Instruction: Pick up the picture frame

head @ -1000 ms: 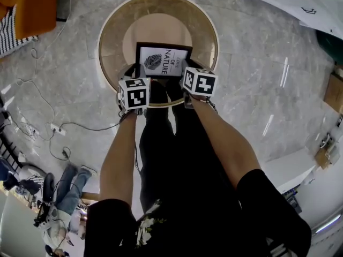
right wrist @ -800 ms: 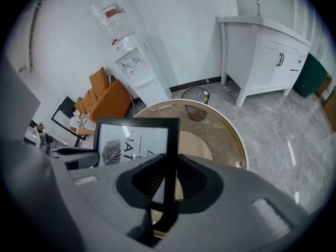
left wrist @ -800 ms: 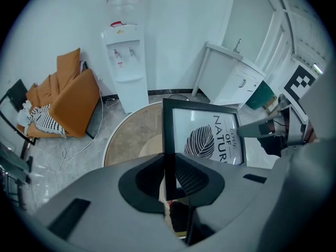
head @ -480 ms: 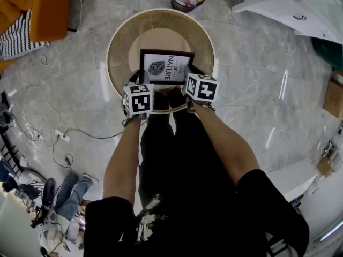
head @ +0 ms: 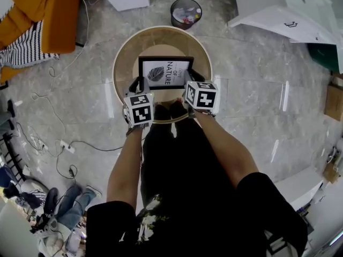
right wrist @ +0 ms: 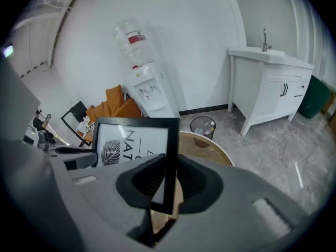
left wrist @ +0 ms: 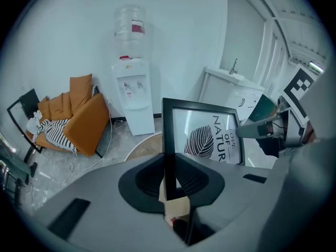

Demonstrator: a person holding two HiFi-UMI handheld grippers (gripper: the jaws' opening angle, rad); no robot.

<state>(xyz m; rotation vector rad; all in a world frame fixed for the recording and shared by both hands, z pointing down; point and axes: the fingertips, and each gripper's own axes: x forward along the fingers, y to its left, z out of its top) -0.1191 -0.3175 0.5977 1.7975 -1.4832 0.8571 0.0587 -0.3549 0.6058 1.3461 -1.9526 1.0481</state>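
A black picture frame (head: 165, 72) with a leaf print and lettering hangs in the air above the round wooden table (head: 124, 63). My left gripper (head: 140, 85) is shut on its left edge. My right gripper (head: 188, 84) is shut on its right edge. In the left gripper view the frame (left wrist: 202, 138) rises upright from between the jaws of the left gripper (left wrist: 169, 178). In the right gripper view the frame (right wrist: 134, 140) stands with its right edge pinched in the right gripper (right wrist: 167, 182).
A waste bin (head: 185, 13) stands beyond the table. An orange sofa with a striped cloth (head: 37, 23) lies at upper left, white cabinets (head: 286, 9) at upper right, cables (head: 53, 138) on the floor at left. A water dispenser (left wrist: 132, 96) stands by the wall.
Both grippers have risen with the frame held between them. The frame has left the tabletop and now tilts more upright. The table looks smaller and farther below.
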